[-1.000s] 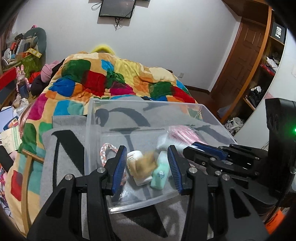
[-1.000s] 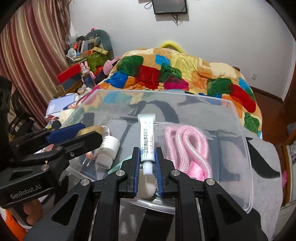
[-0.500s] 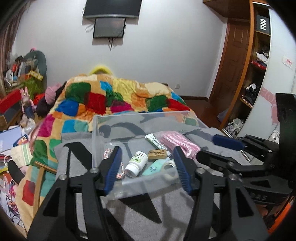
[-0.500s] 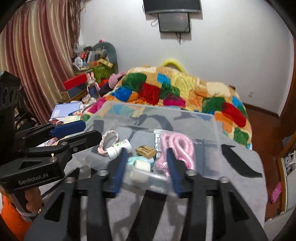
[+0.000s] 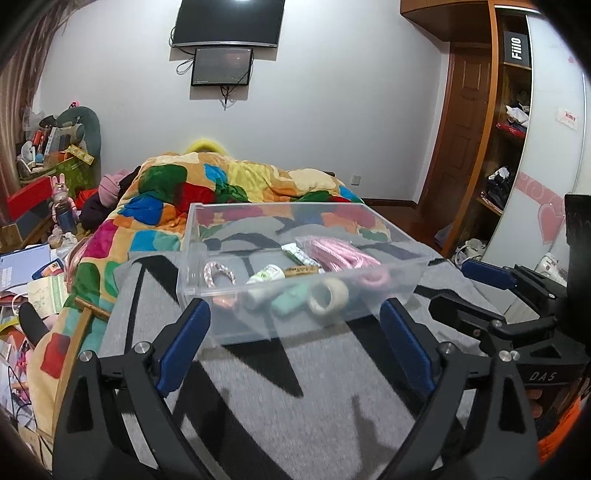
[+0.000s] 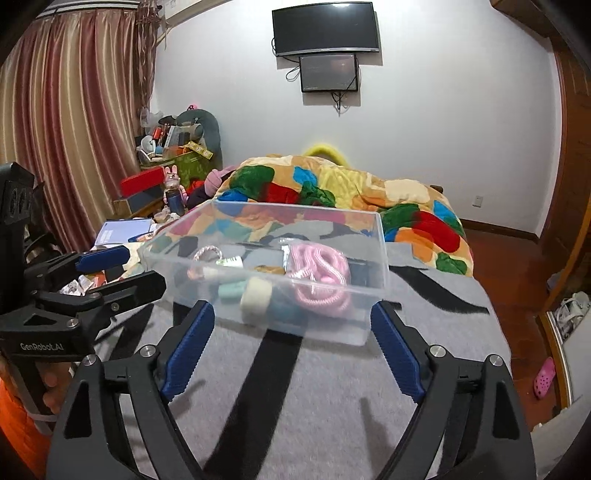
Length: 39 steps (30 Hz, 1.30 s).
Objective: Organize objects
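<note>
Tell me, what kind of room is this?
It looks like a lived-in bedroom. A bed under a patchwork quilt fills the middle, a television hangs on the wall, and curtains cover one side. A clear plastic box of small items sits on a grey blanket.

A lived-in home bedroom: a bed (image 6: 424, 332) under a patchwork quilt (image 6: 354, 192) and grey blanket (image 5: 295, 406), striped curtains (image 6: 66, 140), a wall-mounted television (image 6: 325, 27), a wooden door (image 5: 469, 122) beside open wardrobe shelves (image 5: 513, 122) (clothes piled inside), and toys and boxes (image 5: 51, 147) heaped in the corner.
</note>
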Each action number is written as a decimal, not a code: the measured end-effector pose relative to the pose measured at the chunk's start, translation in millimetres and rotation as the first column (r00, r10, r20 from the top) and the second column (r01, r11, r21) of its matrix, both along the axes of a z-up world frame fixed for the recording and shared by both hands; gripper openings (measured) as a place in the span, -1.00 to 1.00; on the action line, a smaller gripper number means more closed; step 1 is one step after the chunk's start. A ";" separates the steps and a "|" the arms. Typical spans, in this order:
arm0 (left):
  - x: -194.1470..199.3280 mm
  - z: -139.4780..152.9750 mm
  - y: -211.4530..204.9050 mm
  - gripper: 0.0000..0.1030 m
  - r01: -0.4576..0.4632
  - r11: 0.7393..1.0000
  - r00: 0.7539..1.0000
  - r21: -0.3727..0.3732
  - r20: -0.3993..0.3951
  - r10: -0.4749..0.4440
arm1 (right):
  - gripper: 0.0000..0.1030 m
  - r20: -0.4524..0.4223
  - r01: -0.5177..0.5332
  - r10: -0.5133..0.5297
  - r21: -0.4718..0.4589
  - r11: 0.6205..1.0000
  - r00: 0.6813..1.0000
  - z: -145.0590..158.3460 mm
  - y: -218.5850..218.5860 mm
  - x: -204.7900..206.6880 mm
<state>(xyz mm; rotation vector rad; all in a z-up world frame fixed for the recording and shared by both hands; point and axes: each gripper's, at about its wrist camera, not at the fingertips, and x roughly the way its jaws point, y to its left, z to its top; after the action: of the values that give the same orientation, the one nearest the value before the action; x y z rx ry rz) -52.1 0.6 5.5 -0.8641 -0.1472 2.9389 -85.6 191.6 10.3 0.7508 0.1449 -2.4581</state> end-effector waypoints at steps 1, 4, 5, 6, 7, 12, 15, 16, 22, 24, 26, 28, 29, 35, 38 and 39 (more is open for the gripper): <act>1.6 -1.5 1.8 0.83 -0.001 1.000 1.000 -0.005 -0.002 0.001 | 0.65 0.001 -0.001 0.001 -0.004 1.000 1.000 -1.8 1.3 2.6; 3.3 -6.6 6.1 0.83 0.003 1.000 1.000 -0.011 0.000 -0.003 | 0.65 0.011 -0.008 0.008 -0.012 1.000 1.000 -4.9 1.8 5.3; 3.3 -8.1 6.7 0.83 0.005 1.000 1.000 -0.011 0.001 -0.005 | 0.65 0.011 -0.007 0.007 -0.013 1.000 1.000 -6.0 2.9 7.2; 4.1 -9.7 7.1 0.83 0.005 1.000 1.000 -0.013 0.000 -0.005 | 0.65 0.011 -0.006 0.006 -0.016 1.000 1.000 -6.1 3.0 7.7; 4.5 -10.6 7.4 0.83 0.004 1.000 1.000 -0.013 -0.002 -0.004 | 0.65 0.011 -0.007 0.007 -0.022 1.000 1.000 -5.4 3.1 7.7; 5.0 -13.8 8.4 0.83 0.001 1.000 1.000 -0.017 -0.001 -0.001 | 0.65 0.010 -0.008 0.009 -0.029 1.000 1.000 -5.2 3.9 10.0; 5.1 -13.9 8.6 0.83 0.001 1.000 1.000 -0.016 -0.004 -0.001 | 0.65 0.009 -0.011 0.011 -0.032 0.999 1.000 -4.0 3.9 11.1; 5.6 -14.1 9.4 0.83 0.001 1.000 1.000 -0.016 -0.007 -0.001 | 0.65 0.007 -0.011 0.011 -0.033 0.999 1.000 -3.5 4.1 12.1; 7.0 -12.7 9.0 0.83 0.000 1.000 1.000 -0.013 -0.019 0.000 | 0.65 0.009 -0.014 0.015 -0.036 0.999 1.000 -3.6 3.3 13.8; 7.0 -11.6 8.2 0.83 -0.001 1.000 1.000 -0.009 -0.021 0.001 | 0.65 0.011 -0.015 0.015 -0.038 0.999 1.000 -4.1 3.5 14.5; 7.5 -10.9 7.5 0.83 -0.001 1.000 1.000 -0.005 -0.023 0.001 | 0.65 0.014 -0.017 0.018 -0.043 0.999 1.000 -4.3 3.8 15.2; 8.3 -10.3 7.0 0.83 0.000 1.000 1.000 -0.002 -0.024 0.000 | 0.65 0.020 -0.019 0.020 -0.048 0.999 1.000 -5.0 3.5 14.3; 8.4 -10.3 7.0 0.83 -0.001 1.000 1.000 -0.003 -0.023 0.000 | 0.65 0.023 -0.019 0.020 -0.049 0.999 1.000 -5.2 3.6 13.6; 8.5 -9.8 6.9 0.83 0.001 1.000 1.000 -0.004 -0.025 -0.001 | 0.65 0.025 -0.017 0.019 -0.049 0.999 1.000 -5.3 3.7 13.3; 8.8 -9.7 6.6 0.83 0.002 1.000 1.000 -0.002 -0.027 -0.002 | 0.65 0.025 -0.018 0.019 -0.049 0.999 1.000 -5.3 3.8 13.3; 8.9 -9.7 6.7 0.83 0.002 1.000 1.000 -0.003 -0.026 -0.002 | 0.65 0.025 -0.018 0.019 -0.050 0.999 0.999 -5.3 3.9 13.3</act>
<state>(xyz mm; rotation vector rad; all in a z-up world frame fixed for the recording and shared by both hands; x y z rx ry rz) -43.2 7.3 -4.2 -0.8248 -0.1408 2.9482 -72.3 195.5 5.0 0.7562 0.0808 -2.4245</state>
